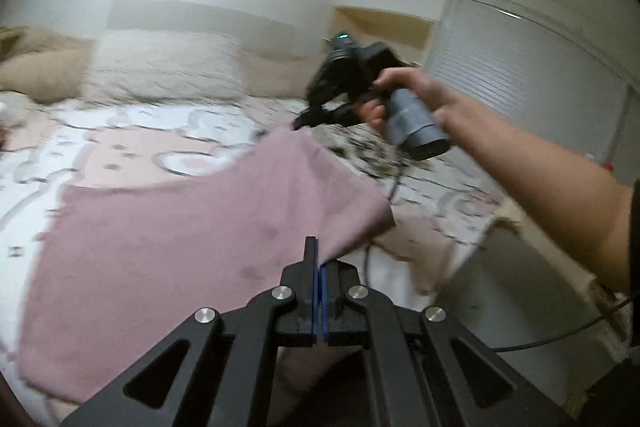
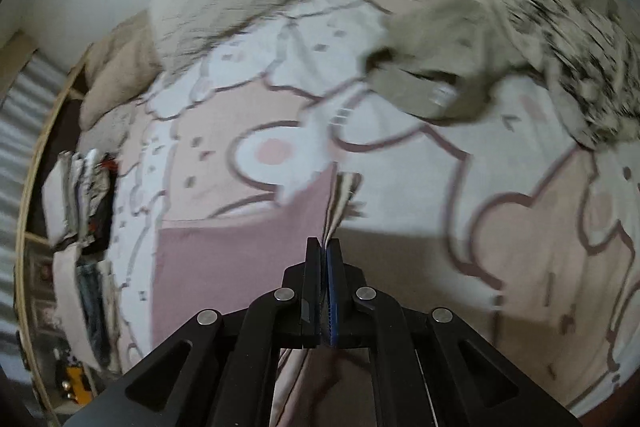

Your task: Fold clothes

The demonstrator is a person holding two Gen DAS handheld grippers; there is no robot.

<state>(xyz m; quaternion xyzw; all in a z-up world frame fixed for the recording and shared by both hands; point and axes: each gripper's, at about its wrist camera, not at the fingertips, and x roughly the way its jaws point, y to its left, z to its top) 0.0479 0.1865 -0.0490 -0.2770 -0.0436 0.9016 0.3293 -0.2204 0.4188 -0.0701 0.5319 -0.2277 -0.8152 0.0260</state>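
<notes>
Pink garment (image 1: 168, 267) hangs stretched between the two tongs above the bed (image 1: 132, 143), its lower part draping down toward the cover. It looks like a thin, soft knit, matte and light, and it sags in a smooth sheet with no stiffness of its own, so I judge it will follow whatever the corners do and slip little against the rubbery pads. Edges and corners are the sensible places to hold it, and both tongs are there already. Left tongs (image 1: 318, 255) are closed tight on one corner of the cloth, which spreads away ahead and to the left of them. Right tongs (image 2: 326, 247) are likewise pinched shut on an edge, where a striped beige hem shows just ahead of the tips. Bed cover beneath is quilted, printed in pale pink and white with rounded outlines. Far ahead of the right tongs lies a rumpled olive garment (image 2: 440, 39)
</notes>
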